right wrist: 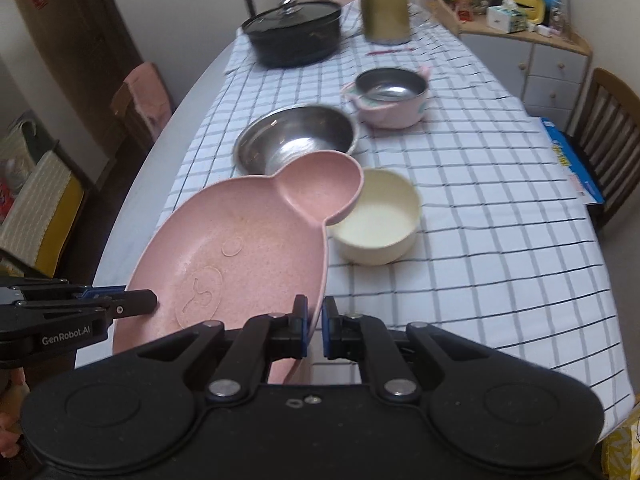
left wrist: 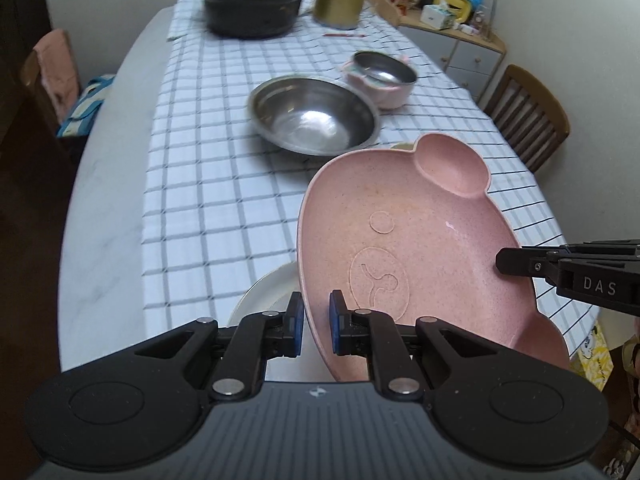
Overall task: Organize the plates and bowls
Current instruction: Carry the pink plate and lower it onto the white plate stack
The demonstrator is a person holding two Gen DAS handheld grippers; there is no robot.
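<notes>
Gripping pink plate (left wrist: 400, 240) rim | left hand-held gripper (left wrist: 316, 320) clamped | right hand-held gripper (right wrist: 314, 326) clamped

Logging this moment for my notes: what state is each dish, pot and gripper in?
pink plate: lifted, tilted, held at two rims
left gripper: shut on the pink plate's rim
right gripper: shut on the opposite rim
steel bowl: empty, upright on the cloth
cream bowl: empty, upright
pink bowl: steel bowl nested inside
black pot: lid on

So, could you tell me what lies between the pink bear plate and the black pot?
The large steel bowl sits between the pink bear plate and the black pot, clearest in the right wrist view.
</notes>
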